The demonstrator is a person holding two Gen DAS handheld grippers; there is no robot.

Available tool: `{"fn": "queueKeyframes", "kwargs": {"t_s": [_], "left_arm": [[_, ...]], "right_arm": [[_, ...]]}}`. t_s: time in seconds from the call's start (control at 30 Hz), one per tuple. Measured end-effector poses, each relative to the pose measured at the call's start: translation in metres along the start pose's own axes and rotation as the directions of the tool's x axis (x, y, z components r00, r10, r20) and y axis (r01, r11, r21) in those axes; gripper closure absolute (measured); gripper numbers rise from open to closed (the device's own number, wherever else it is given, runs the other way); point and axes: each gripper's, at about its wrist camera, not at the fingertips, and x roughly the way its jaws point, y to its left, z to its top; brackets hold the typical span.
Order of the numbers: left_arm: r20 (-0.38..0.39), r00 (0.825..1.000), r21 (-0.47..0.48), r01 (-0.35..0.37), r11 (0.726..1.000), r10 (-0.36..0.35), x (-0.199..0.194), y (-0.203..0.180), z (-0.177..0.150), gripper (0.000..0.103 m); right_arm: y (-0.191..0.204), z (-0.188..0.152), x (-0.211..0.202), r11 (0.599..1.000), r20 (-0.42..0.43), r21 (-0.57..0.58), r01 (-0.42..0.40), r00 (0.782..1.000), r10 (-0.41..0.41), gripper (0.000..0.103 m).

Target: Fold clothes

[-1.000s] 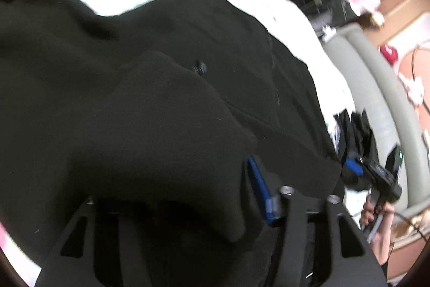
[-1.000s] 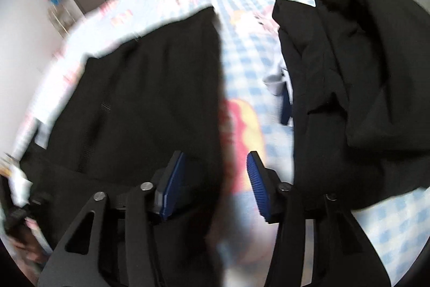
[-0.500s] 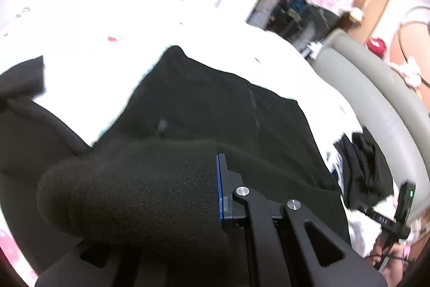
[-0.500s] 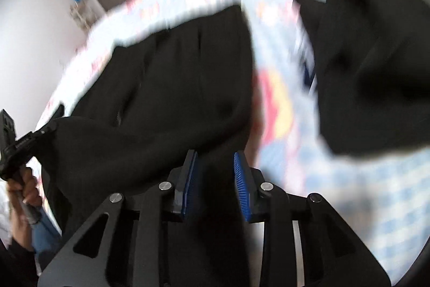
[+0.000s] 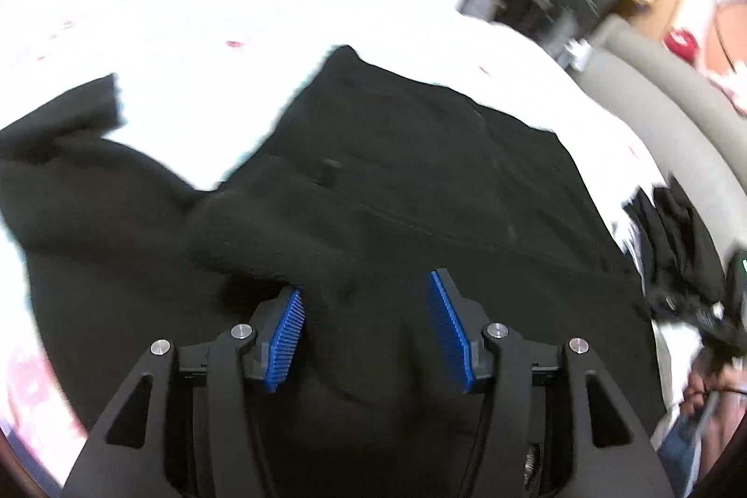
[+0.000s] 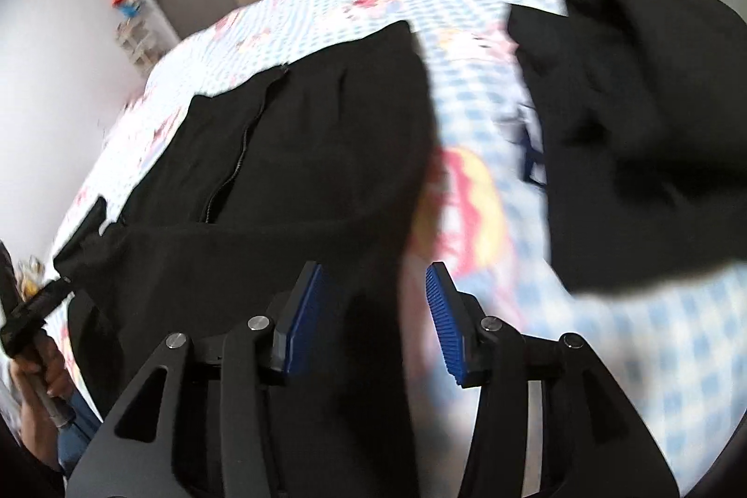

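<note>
A black zip-front garment (image 5: pixel 420 171) lies spread on the bed, with a fold of it laid over near me. Above that fold hangs my left gripper (image 5: pixel 369 311); its jaws are opening, the blue pads stand apart and cloth lies below them without being pinched. In the right wrist view the same garment (image 6: pixel 303 148) shows its zip. My right gripper (image 6: pixel 373 306) is over its near right edge. Its jaws are opening too; the hem runs between the pads, which do not press on it.
The bedsheet (image 6: pixel 490 45) is blue check with cartoon prints. A second black garment (image 6: pixel 630 101) lies heaped to the right. More dark clothes (image 5: pixel 677 236) sit at the bed's edge by a grey padded frame (image 5: pixel 677 87). A hand (image 6: pixel 42 362) holds the other gripper at left.
My left gripper was shut on a raised fold of the black garment; it has let go and the fold lies down. My right gripper narrowed on the hem, then widened again.
</note>
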Motion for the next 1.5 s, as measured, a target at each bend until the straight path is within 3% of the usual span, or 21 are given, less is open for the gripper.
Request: {"fn": "queueKeyframes", "kwargs": {"t_s": [0.07,0.13,0.17,0.23,0.37,0.5,0.6,0.67,0.7,0.73,0.83,0.93,1.07,1.17,1.2,1.23,1.3,1.37,1.43,1.5], "left_arm": [[-0.068,0.998,0.027,0.009,1.000,-0.007,0.021,-0.007,0.001,0.048],[-0.144,0.989,-0.001,-0.040,0.999,0.040,0.039,0.000,0.001,0.049],[-0.171,0.984,-0.016,-0.062,0.998,0.058,0.045,0.004,0.001,0.049],[-0.157,0.986,-0.052,-0.055,0.997,0.047,0.036,0.012,0.003,0.050],[-0.059,0.998,-0.058,0.017,0.998,-0.021,0.003,0.019,0.019,0.050],[-0.024,0.993,-0.018,0.115,0.993,-0.116,0.006,0.004,0.035,0.049],[-0.098,0.994,0.020,0.046,0.999,-0.044,0.044,0.003,0.033,0.049],[-0.150,0.988,0.022,-0.030,0.999,0.033,0.066,0.011,0.029,0.050],[-0.162,0.986,0.001,-0.042,0.999,0.041,0.068,0.019,0.029,0.054],[-0.162,0.987,-0.033,-0.025,0.999,0.019,0.066,0.032,0.030,0.059],[-0.123,0.992,-0.088,-0.008,0.996,-0.003,0.044,0.041,0.034,0.058],[-0.096,0.992,-0.060,0.082,0.995,-0.087,0.027,0.017,0.020,0.051],[-0.084,0.972,-0.009,0.221,0.975,-0.221,0.011,-0.021,-0.005,0.050],[-0.113,0.945,0.025,0.312,0.950,-0.308,0.017,-0.053,-0.023,0.050],[-0.120,0.943,0.044,0.318,0.947,-0.311,0.019,-0.063,-0.028,0.050],[-0.127,0.949,0.071,0.300,0.951,-0.290,0.019,-0.070,-0.031,0.050],[-0.139,0.974,0.143,0.200,0.969,-0.180,0.019,-0.072,-0.032,0.049],[-0.145,0.989,0.157,0.049,0.986,-0.026,0.022,-0.053,-0.028,0.049],[-0.139,0.984,0.111,-0.100,0.989,0.115,0.014,-0.013,-0.020,0.051],[-0.115,0.977,0.039,-0.178,0.983,0.182,-0.004,0.025,-0.014,0.051]], "right_arm": [[-0.005,0.004,0.030,0.999,-0.048,0.012,0.050,0.998,-0.049,0.058],[-0.015,0.003,0.061,0.989,-0.111,0.034,0.147,0.984,-0.142,0.058],[-0.025,0.000,0.066,0.987,-0.121,0.070,0.141,0.984,-0.132,0.058],[-0.039,-0.007,0.060,0.983,-0.118,0.130,0.132,0.986,-0.117,0.058],[-0.051,0.000,0.028,0.975,-0.068,0.193,0.114,0.992,-0.103,0.055],[-0.031,0.032,0.016,0.993,0.002,0.119,0.024,1.000,-0.025,0.047],[-0.016,0.043,0.051,0.996,-0.088,0.088,0.027,0.996,-0.019,0.048],[-0.012,0.042,0.076,0.992,-0.145,0.032,0.121,0.983,-0.115,0.055],[-0.015,0.040,0.083,0.985,-0.154,0.012,0.173,0.974,-0.169,0.057],[-0.021,0.039,0.084,0.984,-0.148,0.040,0.172,0.975,-0.165,0.053],[-0.032,0.039,0.075,0.980,-0.106,0.125,0.156,0.984,-0.143,0.051],[-0.016,0.042,0.045,0.978,-0.008,0.091,0.190,0.982,-0.190,0.049],[0.008,0.012,0.001,0.996,0.020,0.087,0.024,0.999,-0.026,0.038],[0.026,-0.027,-0.013,0.995,-0.020,0.094,-0.022,1.000,0.024,0.038],[0.029,-0.043,-0.019,0.995,-0.021,0.092,-0.029,0.999,0.032,0.038],[0.032,-0.059,-0.025,0.995,-0.020,0.090,-0.037,0.999,0.039,0.038],[0.029,-0.080,-0.024,0.997,-0.031,0.070,0.039,0.999,-0.037,0.039],[0.025,-0.101,-0.021,0.992,-0.040,0.048,0.119,0.992,-0.117,0.042],[0.014,-0.103,-0.025,0.985,-0.042,0.088,0.149,0.988,-0.146,0.044],[0.000,-0.104,-0.036,0.975,-0.035,0.135,0.175,0.985,-0.171,0.044]]}}
